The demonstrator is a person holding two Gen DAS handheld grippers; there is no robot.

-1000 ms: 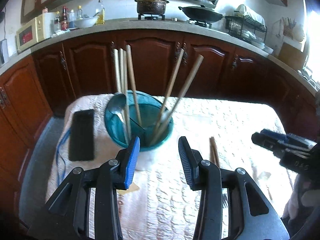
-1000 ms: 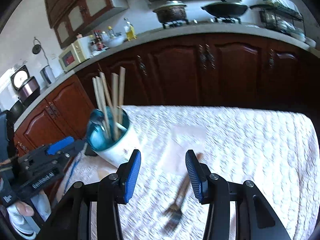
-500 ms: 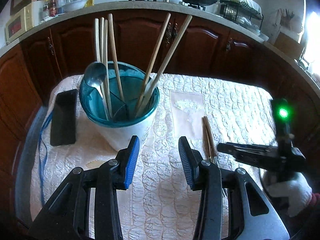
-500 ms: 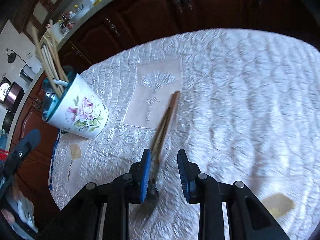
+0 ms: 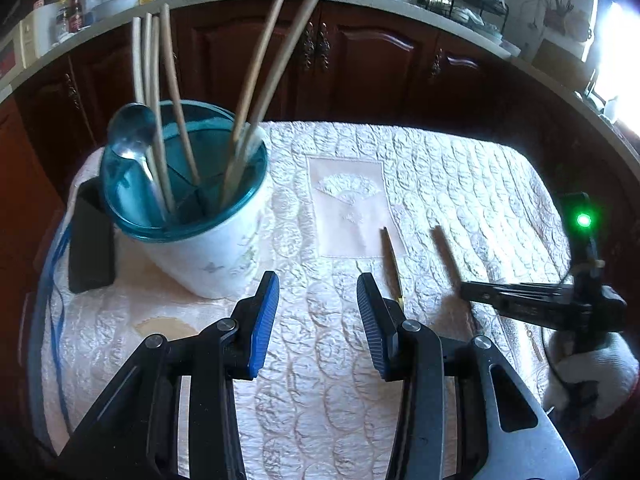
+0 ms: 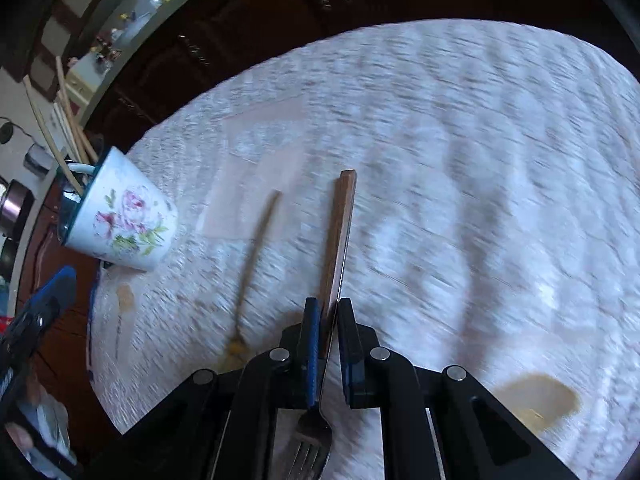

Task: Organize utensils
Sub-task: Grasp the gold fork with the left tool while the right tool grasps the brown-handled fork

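Observation:
A white floral holder with a teal rim [image 5: 188, 216] stands at the table's left, holding several wooden chopsticks [image 5: 168, 92] and a metal spoon [image 5: 132, 136]; it also shows in the right wrist view [image 6: 124, 224]. My left gripper [image 5: 316, 320] is open and empty, just right of the holder. My right gripper [image 6: 328, 320] is shut on a wooden-handled fork [image 6: 340, 232], lifted off the cloth, tines toward the camera. It appears in the left wrist view [image 5: 444, 252] held by the right gripper [image 5: 464, 290]. A second brown utensil [image 6: 256, 248] lies on the cloth.
The table carries a white quilted cloth [image 5: 440, 168]. A black phone [image 5: 90, 248] with a blue cable [image 5: 52, 280] lies left of the holder. Dark wooden cabinets [image 5: 360, 56] and a countertop stand behind. A tan stain [image 6: 536, 396] marks the cloth near the right gripper.
My right gripper has closed on the fork and raised it away from the other utensil on the cloth. My left gripper has shifted slightly right of the holder.

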